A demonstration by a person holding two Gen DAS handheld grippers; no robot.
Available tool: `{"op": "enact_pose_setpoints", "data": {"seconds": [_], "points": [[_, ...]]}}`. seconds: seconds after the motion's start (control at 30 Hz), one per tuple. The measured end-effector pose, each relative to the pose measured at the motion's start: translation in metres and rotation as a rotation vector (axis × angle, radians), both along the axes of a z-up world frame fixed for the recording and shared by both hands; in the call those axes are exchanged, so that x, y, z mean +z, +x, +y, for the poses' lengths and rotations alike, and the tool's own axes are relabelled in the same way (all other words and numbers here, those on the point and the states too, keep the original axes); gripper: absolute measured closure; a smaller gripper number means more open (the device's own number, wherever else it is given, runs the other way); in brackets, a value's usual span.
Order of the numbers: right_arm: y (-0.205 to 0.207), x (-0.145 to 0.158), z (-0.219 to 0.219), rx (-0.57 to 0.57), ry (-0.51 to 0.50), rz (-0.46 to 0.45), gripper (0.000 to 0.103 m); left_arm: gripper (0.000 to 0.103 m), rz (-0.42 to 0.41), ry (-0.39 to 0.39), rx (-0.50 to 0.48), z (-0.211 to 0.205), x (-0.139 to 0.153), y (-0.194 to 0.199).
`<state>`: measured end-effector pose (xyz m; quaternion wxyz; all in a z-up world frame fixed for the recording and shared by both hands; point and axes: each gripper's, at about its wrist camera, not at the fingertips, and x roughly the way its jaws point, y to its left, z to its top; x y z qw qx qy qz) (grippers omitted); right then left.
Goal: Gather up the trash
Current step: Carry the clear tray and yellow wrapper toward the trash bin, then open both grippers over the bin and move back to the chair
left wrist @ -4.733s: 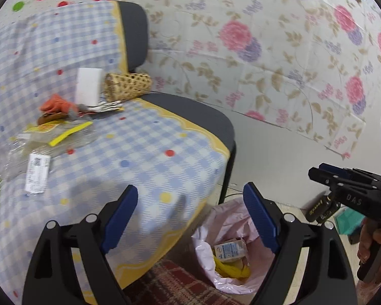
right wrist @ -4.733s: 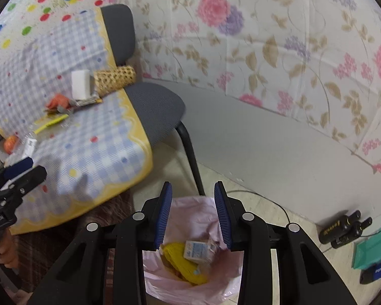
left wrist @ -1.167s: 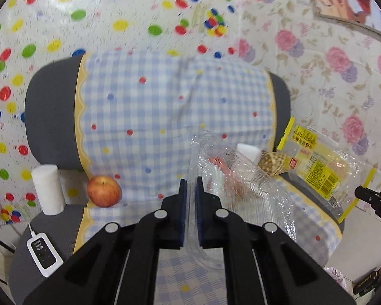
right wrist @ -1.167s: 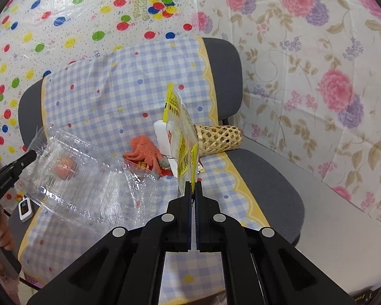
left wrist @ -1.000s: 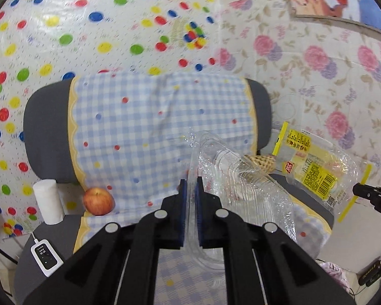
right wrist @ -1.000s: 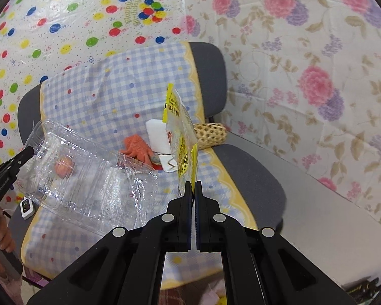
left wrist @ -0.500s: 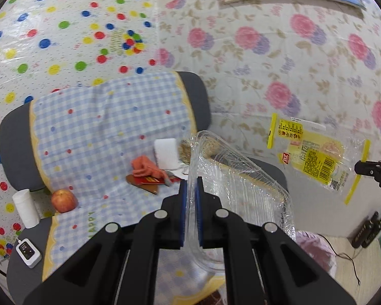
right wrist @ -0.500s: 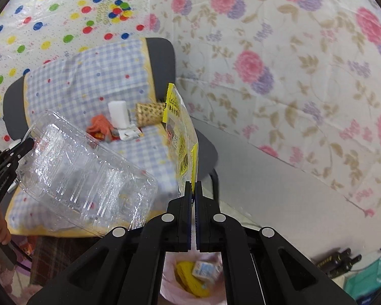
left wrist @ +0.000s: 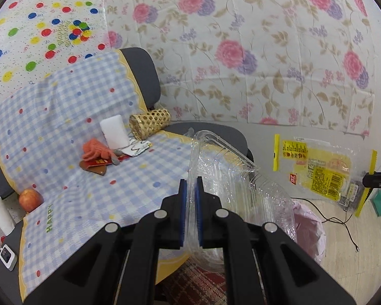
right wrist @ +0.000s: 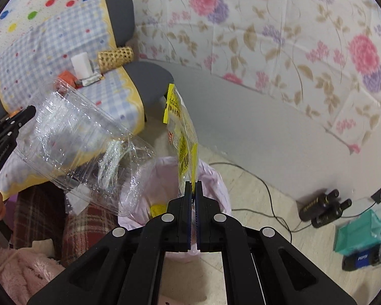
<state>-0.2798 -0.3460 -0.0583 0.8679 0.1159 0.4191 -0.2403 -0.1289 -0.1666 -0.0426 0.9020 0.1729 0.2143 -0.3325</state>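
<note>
The left hand-held gripper [left wrist: 190, 198] is clamped on the rim of a clear plastic clamshell container [left wrist: 241, 193], held in the air beside the chair [left wrist: 210, 132], its far end over the pink-lined trash bin [left wrist: 310, 226]. The right hand-held gripper [right wrist: 193, 203] pinches the edge of a yellow-printed snack wrapper [right wrist: 181, 137], which stands upright directly above the trash bin [right wrist: 165, 175]. On the chair's checked cloth [left wrist: 63, 127] lie a woven bamboo tube [left wrist: 149, 123], a white block [left wrist: 114, 131], an orange cloth [left wrist: 94, 148] and an apple [left wrist: 30, 199].
</note>
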Motion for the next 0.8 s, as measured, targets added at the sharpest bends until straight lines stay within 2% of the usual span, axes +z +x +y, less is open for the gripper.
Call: {"op": "enact_pose_setpoints", "data": {"seconds": [0.2,0.57,0.6,0.63,0.7,0.8], "points": [[0.017,-0.019,-0.012,-0.008,0.023,0.04,0.098,0.097,0.035,0.006,-0.012,-0.023,-0.009,0.014],[0.064,-0.031,-0.027,0.024,-0.005,0.023,0.099,0.093,0.089,0.058,-0.084,-0.065,-0.032,0.03],[0.067,-0.03,-0.028,0.024,-0.004,0.016,0.096,0.091,0.094,0.064,-0.092,-0.066,-0.033,0.03],[0.068,-0.029,-0.03,0.025,-0.002,0.012,0.086,0.075,0.095,0.074,-0.094,-0.068,-0.033,0.031],[0.069,-0.024,-0.033,0.022,-0.006,-0.007,0.07,0.057,0.095,0.06,-0.104,-0.068,-0.031,0.031],[0.07,-0.013,-0.034,0.017,-0.024,-0.038,0.068,0.055,0.109,0.025,-0.124,-0.067,-0.026,0.032]]}}
